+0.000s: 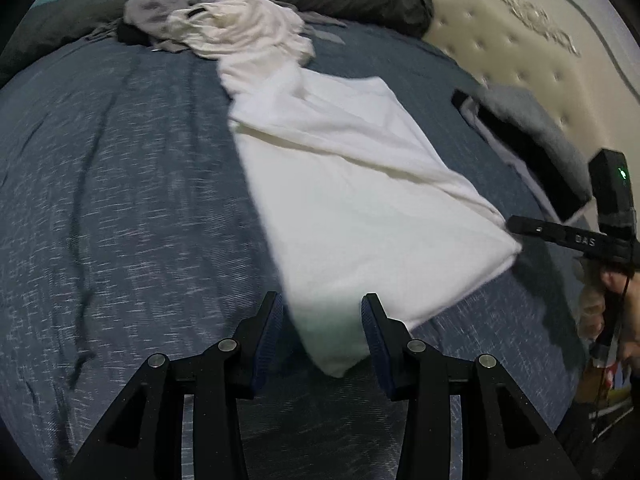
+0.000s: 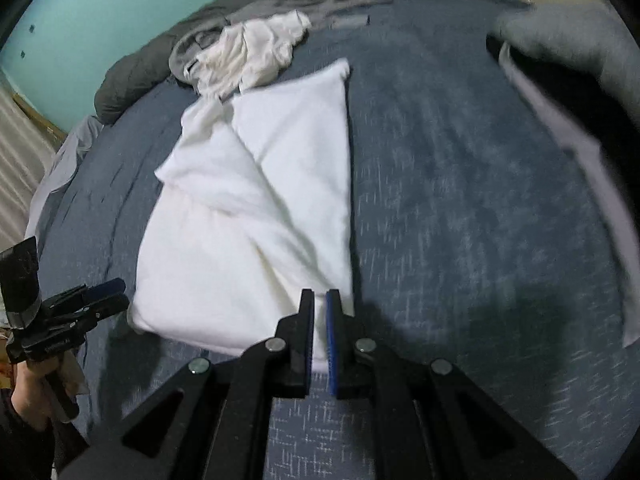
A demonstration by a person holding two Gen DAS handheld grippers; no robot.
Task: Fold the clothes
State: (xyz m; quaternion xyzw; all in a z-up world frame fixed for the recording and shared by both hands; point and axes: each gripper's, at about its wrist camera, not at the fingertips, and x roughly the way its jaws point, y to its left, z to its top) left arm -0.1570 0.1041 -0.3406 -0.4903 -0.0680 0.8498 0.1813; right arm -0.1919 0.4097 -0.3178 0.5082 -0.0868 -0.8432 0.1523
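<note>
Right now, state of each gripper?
Left gripper: open, holding nothing; a corner of the white garment lies under the gap between its fingers.
Right gripper: shut on the near edge of the white garment.

2 wrist views, angled down, near; both share white garment (image 1: 360, 208).

Motion blur softened the speckled dark-blue bedspread (image 1: 120, 200) in both views, so its weave could not be read. The near corner of the folded white cotton garment (image 1: 360, 208) sat low between the left gripper's (image 1: 322, 308) fingers, but contact could not be judged. The crumpled heap of pale and grey clothes (image 2: 248, 52) was too tangled to count pieces. The grey folded fabric stack (image 2: 580, 64) ran off the right edge. The embossed lettering on the beige tufted headboard (image 1: 540, 36) was unreadable.
</note>
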